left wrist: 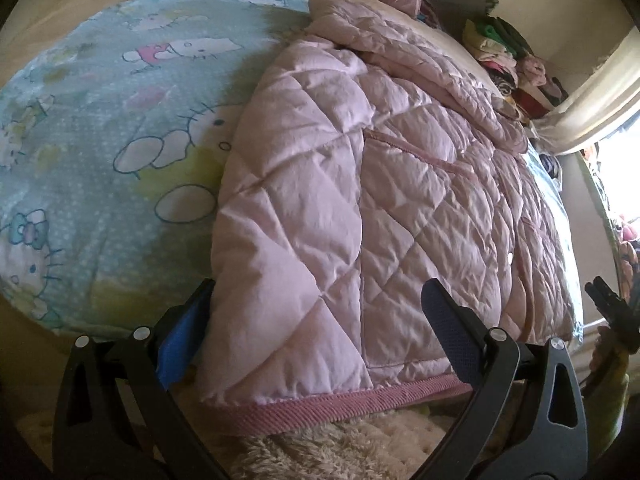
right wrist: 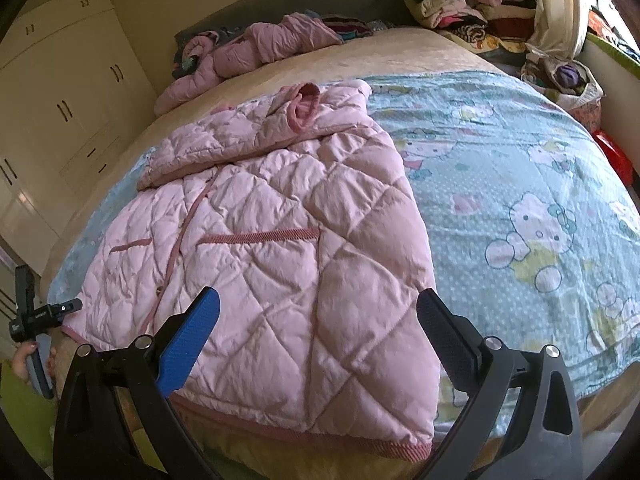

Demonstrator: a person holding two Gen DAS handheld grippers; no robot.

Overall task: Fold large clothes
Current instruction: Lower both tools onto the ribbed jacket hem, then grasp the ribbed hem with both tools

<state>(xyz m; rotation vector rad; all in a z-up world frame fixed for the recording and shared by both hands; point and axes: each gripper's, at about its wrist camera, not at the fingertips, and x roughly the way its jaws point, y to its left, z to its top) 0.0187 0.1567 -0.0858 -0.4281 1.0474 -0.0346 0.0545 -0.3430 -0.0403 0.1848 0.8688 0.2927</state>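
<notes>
A pink quilted jacket (left wrist: 360,200) lies flat on a bed over a pale blue cartoon-cat sheet (left wrist: 100,140). My left gripper (left wrist: 316,320) is open wide, its fingers standing on either side of the jacket's ribbed hem (left wrist: 340,404) at a bottom corner. The right wrist view shows the same jacket (right wrist: 280,220) with a sleeve (right wrist: 224,148) folded across the chest. My right gripper (right wrist: 318,332) is open above the hem, one pad on each side of the lower right part. The other gripper (right wrist: 40,316) shows at the far left, held by a hand (right wrist: 24,360).
A second pink garment (right wrist: 260,48) lies crumpled near the head of the bed. A pile of mixed clothes (right wrist: 460,4) sits at the far right corner. Cream wardrobe doors (right wrist: 60,100) line the left wall. A fluffy cream cover (left wrist: 320,448) hangs below the hem.
</notes>
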